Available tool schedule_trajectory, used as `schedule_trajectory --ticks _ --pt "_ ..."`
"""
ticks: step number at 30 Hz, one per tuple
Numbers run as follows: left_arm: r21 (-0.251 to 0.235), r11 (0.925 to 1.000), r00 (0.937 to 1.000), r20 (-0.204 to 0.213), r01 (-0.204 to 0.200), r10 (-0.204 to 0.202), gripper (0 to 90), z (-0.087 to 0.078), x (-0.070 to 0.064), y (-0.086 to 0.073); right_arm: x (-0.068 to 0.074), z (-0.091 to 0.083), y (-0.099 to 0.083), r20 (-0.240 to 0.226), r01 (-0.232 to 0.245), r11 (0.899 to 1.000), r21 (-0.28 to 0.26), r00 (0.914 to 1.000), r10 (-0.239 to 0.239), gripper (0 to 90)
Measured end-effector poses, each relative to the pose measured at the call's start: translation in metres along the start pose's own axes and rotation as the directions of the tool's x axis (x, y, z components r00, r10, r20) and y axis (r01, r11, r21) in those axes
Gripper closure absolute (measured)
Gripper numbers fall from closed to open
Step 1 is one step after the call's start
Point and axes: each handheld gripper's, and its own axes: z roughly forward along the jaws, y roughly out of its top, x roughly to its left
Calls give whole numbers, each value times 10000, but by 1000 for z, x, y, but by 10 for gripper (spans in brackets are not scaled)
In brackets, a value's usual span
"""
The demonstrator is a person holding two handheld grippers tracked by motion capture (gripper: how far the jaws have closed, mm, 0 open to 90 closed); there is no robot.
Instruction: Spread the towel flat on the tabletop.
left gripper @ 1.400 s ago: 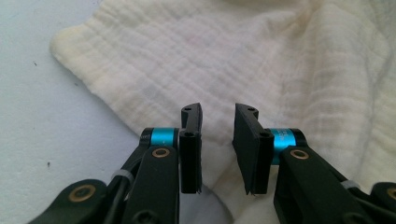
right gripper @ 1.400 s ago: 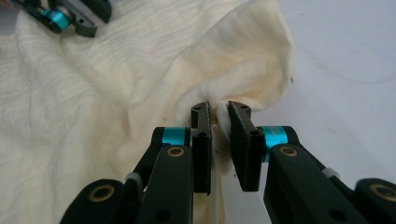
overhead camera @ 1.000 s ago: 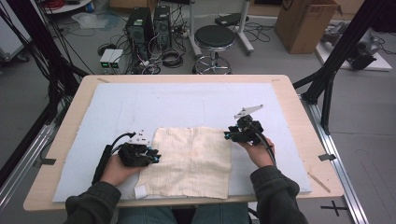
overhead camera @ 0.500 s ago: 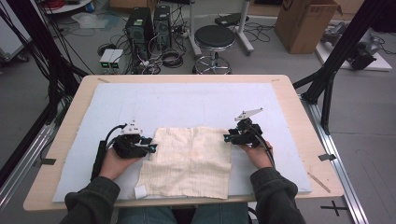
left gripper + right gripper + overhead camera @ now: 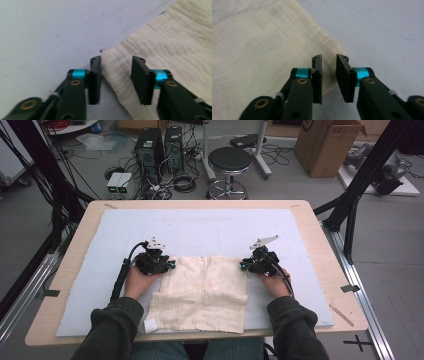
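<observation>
A cream folded cloth (image 5: 202,290) lies on the pale blue mat (image 5: 200,227) near the table's front edge. My left gripper (image 5: 170,265) sits at the cloth's far left corner. In the left gripper view that gripper (image 5: 116,62) is open, its jaws straddling the corner of the cloth (image 5: 175,50). My right gripper (image 5: 243,265) is at the cloth's far right corner. In the right gripper view it (image 5: 329,58) is open a little, with the edge of the cloth (image 5: 262,50) lying under and between its jaws.
The mat covers most of the wooden table (image 5: 320,235). A small white tag (image 5: 150,325) pokes out at the cloth's near left corner. Behind the table stand a stool (image 5: 230,162), computer towers (image 5: 160,142) and a cardboard box (image 5: 327,142).
My left gripper has moved up and to the right, from the cloth's left edge to its far left corner. The right gripper has barely shifted.
</observation>
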Motion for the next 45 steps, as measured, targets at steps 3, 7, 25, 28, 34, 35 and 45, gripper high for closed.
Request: schedule_trajectory --ticks 3,7,25,28,34,35,45 --pt "46 9995 9995 29 -311 311 863 0 -3 2 -5 1 0 -319 -43 9999 -123 9995 39 883" --pt "-122 9997 9986 -479 -229 223 872 -4 2 8 -8 2 11 -223 392 9990 230 9990 -387 889" --pt "-692 9877 9789 -1399 1401 -1487 668 4 53 31 -42 25 77 830 153 9998 -156 9965 -140 727" --pt "-983 9856 9837 -1026 1378 -1477 652 -8 51 30 -37 17 74 481 209 9995 -249 9986 -196 687" --pt "-1666 9824 9960 -152 843 -880 625 -40 34 22 -19 -7 58 -305 205 9953 -951 9993 -235 602" --pt "-1740 9822 9972 -121 707 -739 621 -45 30 20 -15 -11 54 -421 156 9935 -1125 9989 -204 594" --pt "-1907 9812 9960 765 -301 454 550 -89 -11 -20 28 -39 19 -1363 695 9882 -1364 9867 -882 503"
